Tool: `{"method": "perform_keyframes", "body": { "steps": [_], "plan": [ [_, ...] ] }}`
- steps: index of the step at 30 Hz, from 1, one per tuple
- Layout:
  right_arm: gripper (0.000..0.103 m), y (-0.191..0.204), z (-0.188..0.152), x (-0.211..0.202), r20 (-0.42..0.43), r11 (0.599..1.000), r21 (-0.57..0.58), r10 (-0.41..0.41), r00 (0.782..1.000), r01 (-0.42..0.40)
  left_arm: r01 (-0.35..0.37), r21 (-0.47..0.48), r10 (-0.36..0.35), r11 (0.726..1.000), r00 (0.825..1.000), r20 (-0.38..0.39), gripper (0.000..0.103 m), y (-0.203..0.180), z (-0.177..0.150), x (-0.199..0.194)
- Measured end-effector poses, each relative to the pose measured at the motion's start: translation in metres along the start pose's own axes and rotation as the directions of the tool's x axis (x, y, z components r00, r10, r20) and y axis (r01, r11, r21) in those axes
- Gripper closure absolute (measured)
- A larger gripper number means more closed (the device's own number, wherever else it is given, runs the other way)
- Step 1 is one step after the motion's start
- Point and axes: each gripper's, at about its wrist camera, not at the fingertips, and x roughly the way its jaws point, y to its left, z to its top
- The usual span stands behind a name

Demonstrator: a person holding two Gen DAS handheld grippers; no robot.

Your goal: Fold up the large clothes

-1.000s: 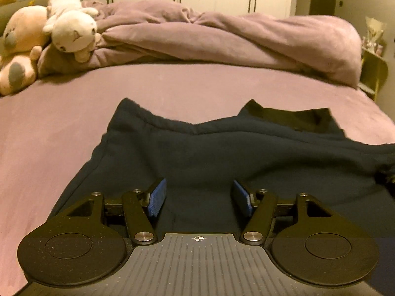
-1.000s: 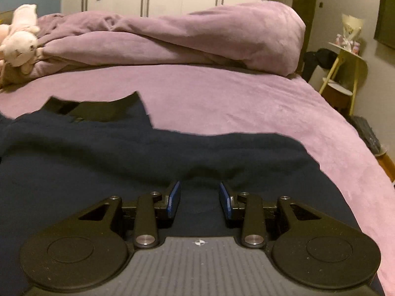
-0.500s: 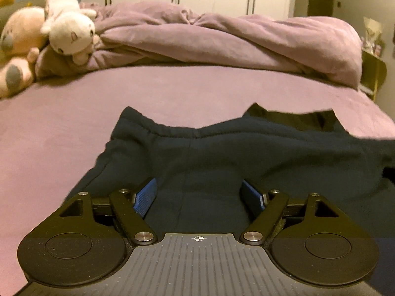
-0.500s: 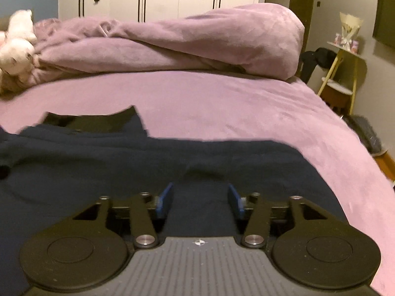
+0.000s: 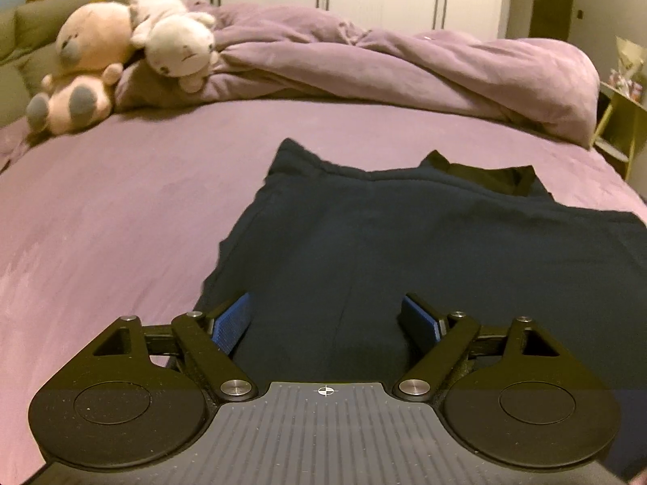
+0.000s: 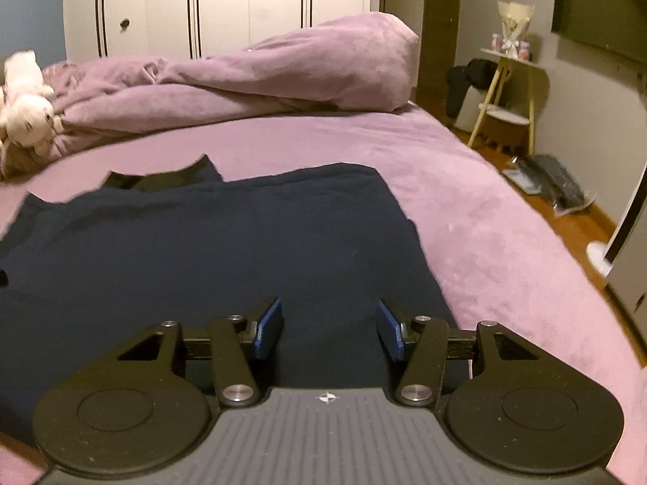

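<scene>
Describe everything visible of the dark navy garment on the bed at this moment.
The navy garment lies spread flat on the purple bedsheet, folded over into a broad rectangle. It looks like thick, soft sweatshirt fabric, with a faint vertical crease down the middle. A ribbed corner pokes up at its far left, and a darker, blacker layer peeks out at the far edge. Nothing grips it: the left gripper and right gripper hang above its near edge, jaws apart.

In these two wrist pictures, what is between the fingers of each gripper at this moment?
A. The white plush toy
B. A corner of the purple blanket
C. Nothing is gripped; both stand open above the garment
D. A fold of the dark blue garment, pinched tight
C: the left gripper and the right gripper show their blue pads apart, with the dark blue garment lying flat below them, not pinched.
</scene>
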Motion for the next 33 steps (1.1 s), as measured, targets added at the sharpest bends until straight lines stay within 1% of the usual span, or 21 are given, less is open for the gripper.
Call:
{"method": "perform_keyframes", "body": {
  "steps": [4,6,7,8,9,11,14,16,18,19,20,21,22,23,24,25,27,28,29,31,33],
  "plan": [
    [0.050,0.011,-0.011,-0.008,-0.021,0.999,0.003,0.032,0.999,-0.032,0.016,-0.070,-0.016,0.997,1.000,0.011,0.015,0.021,-0.012,-0.027],
    [0.050,0.017,-0.017,-0.009,-0.033,0.999,-0.005,0.039,0.999,-0.039,-0.028,-0.105,0.029,0.994,1.000,0.004,0.012,0.035,-0.023,-0.037],
    [0.049,0.020,-0.020,-0.010,-0.035,0.999,-0.012,0.037,0.999,-0.037,-0.036,-0.124,0.036,0.992,0.999,-0.007,0.012,0.045,-0.029,-0.041],
    [0.048,0.022,-0.022,-0.010,-0.038,0.999,-0.017,0.039,0.999,-0.039,-0.032,-0.145,0.029,0.989,0.999,-0.023,0.012,0.053,-0.034,-0.043],
    [0.046,0.022,-0.023,-0.011,-0.038,0.999,-0.016,0.044,0.998,-0.045,-0.013,-0.182,0.005,0.983,0.999,-0.043,0.013,0.064,-0.040,-0.045],
    [0.043,0.020,-0.024,-0.013,-0.040,0.998,0.003,0.066,0.997,-0.066,0.058,-0.267,-0.073,0.962,0.996,-0.047,0.015,0.082,-0.049,-0.048],
    [0.042,0.019,-0.023,-0.018,-0.029,0.996,0.047,0.080,0.996,-0.078,0.140,-0.371,-0.172,0.918,0.984,-0.054,0.022,0.098,-0.057,-0.047],
    [0.042,0.020,-0.024,-0.024,-0.011,0.993,0.075,0.098,0.995,-0.097,0.176,-0.437,-0.225,0.882,0.972,-0.064,0.032,0.106,-0.059,-0.041],
    [0.043,0.022,-0.024,-0.031,0.005,0.990,0.082,0.117,0.993,-0.117,0.205,-0.494,-0.270,0.845,0.961,-0.064,0.037,0.111,-0.060,-0.035],
    [0.043,0.025,-0.023,-0.034,0.006,0.989,0.074,0.125,0.992,-0.125,0.203,-0.515,-0.281,0.833,0.956,-0.079,0.037,0.113,-0.061,-0.032],
    [0.043,0.029,-0.023,-0.037,0.009,0.989,0.064,0.132,0.991,-0.133,0.199,-0.526,-0.290,0.827,0.952,-0.095,0.037,0.115,-0.061,-0.029],
    [0.043,0.033,-0.022,-0.040,0.013,0.988,0.053,0.141,0.990,-0.142,0.208,-0.537,-0.300,0.818,0.950,-0.090,0.042,0.117,-0.063,-0.028],
    [0.043,0.036,-0.022,-0.041,0.014,0.987,0.044,0.151,0.988,-0.152,0.221,-0.537,-0.305,0.814,0.949,-0.073,0.044,0.118,-0.064,-0.030],
    [0.043,0.041,-0.021,-0.042,0.014,0.986,0.037,0.161,0.987,-0.161,0.220,-0.528,-0.299,0.820,0.952,-0.068,0.045,0.117,-0.065,-0.032],
    [0.043,0.045,-0.020,-0.042,0.012,0.985,0.035,0.171,0.985,-0.171,0.218,-0.520,-0.295,0.826,0.953,-0.070,0.045,0.117,-0.065,-0.034],
    [0.045,0.051,-0.019,-0.041,0.004,0.983,0.030,0.183,0.983,-0.183,0.216,-0.519,-0.296,0.827,0.952,-0.076,0.042,0.118,-0.066,-0.035],
    [0.052,0.065,-0.017,-0.038,-0.020,0.982,0.005,0.189,0.982,-0.189,0.207,-0.533,-0.301,0.820,0.949,-0.094,0.038,0.121,-0.069,-0.039],
    [0.056,0.072,-0.017,-0.037,-0.024,0.982,-0.008,0.188,0.982,-0.188,0.217,-0.539,-0.317,0.814,0.943,-0.099,0.035,0.123,-0.071,-0.041],
    [0.058,0.078,-0.017,-0.036,-0.026,0.982,-0.023,0.187,0.982,-0.187,0.236,-0.538,-0.342,0.809,0.934,-0.105,0.033,0.124,-0.073,-0.042],
    [0.061,0.091,-0.018,-0.035,-0.028,0.978,-0.048,0.200,0.979,-0.201,0.279,-0.534,-0.397,0.799,0.910,-0.118,0.025,0.124,-0.079,-0.043],
    [0.062,0.104,-0.019,-0.034,-0.030,0.975,-0.081,0.203,0.979,-0.205,0.292,-0.552,-0.425,0.781,0.896,-0.127,0.024,0.122,-0.086,-0.038]
  ]
}}
